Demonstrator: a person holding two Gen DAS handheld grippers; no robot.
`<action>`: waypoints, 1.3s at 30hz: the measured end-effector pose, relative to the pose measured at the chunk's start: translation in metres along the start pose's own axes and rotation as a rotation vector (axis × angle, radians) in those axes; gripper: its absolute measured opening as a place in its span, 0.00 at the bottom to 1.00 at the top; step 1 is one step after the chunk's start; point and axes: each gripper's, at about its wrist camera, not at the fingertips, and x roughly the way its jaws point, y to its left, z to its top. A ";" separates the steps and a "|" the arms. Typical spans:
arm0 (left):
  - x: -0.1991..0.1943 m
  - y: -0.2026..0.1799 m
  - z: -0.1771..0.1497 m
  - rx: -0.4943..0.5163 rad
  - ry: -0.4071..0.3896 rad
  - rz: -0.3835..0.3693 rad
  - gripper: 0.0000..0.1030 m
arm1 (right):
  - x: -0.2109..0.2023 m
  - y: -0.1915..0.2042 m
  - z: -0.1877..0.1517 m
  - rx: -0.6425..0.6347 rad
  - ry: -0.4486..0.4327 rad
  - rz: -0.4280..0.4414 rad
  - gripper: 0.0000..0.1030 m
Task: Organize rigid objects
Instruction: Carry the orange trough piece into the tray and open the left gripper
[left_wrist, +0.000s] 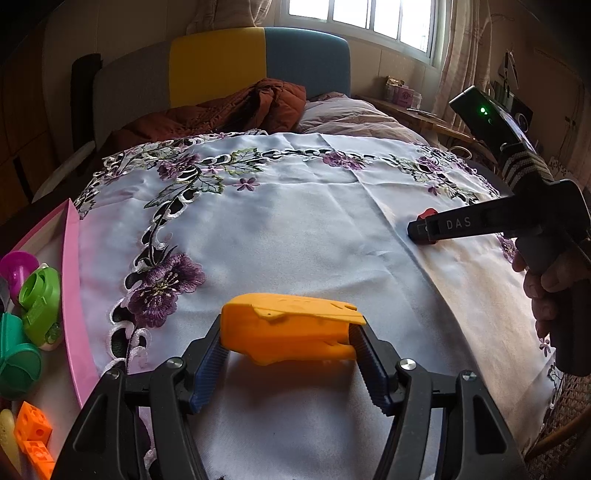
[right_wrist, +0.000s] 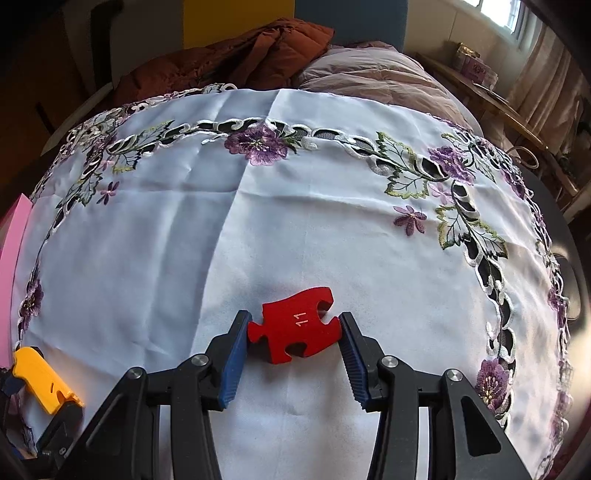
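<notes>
An orange plastic block (left_wrist: 291, 326) sits between the blue pads of my left gripper (left_wrist: 290, 332), which is shut on its two ends just over the white embroidered cloth (left_wrist: 295, 229). The same block (right_wrist: 40, 380) shows at the lower left of the right wrist view. My right gripper (right_wrist: 294, 321) is shut on a red jigsaw piece (right_wrist: 291, 334) marked 11, pads pressing its left and right edges. In the left wrist view the right gripper (left_wrist: 419, 232) points down at the cloth on the right, with a bit of the red piece (left_wrist: 428, 213) showing behind its tips.
A pink tray (left_wrist: 70, 277) at the left edge holds several toys: a green one (left_wrist: 38, 306), a purple cup (left_wrist: 16, 267), orange cubes (left_wrist: 33, 432). A hand (left_wrist: 546, 291) grips the right gripper's handle. A bed with a rust quilt (left_wrist: 236, 110) lies beyond the table.
</notes>
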 end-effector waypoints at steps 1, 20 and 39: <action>-0.001 0.000 0.000 -0.004 0.003 -0.005 0.64 | 0.000 0.000 0.000 0.000 0.000 0.000 0.47; -0.142 0.110 0.020 -0.268 -0.149 -0.038 0.64 | -0.002 0.002 -0.001 -0.029 -0.009 -0.018 0.46; -0.092 0.149 -0.036 -0.235 0.093 -0.080 0.64 | -0.003 0.004 -0.002 -0.037 -0.010 -0.033 0.46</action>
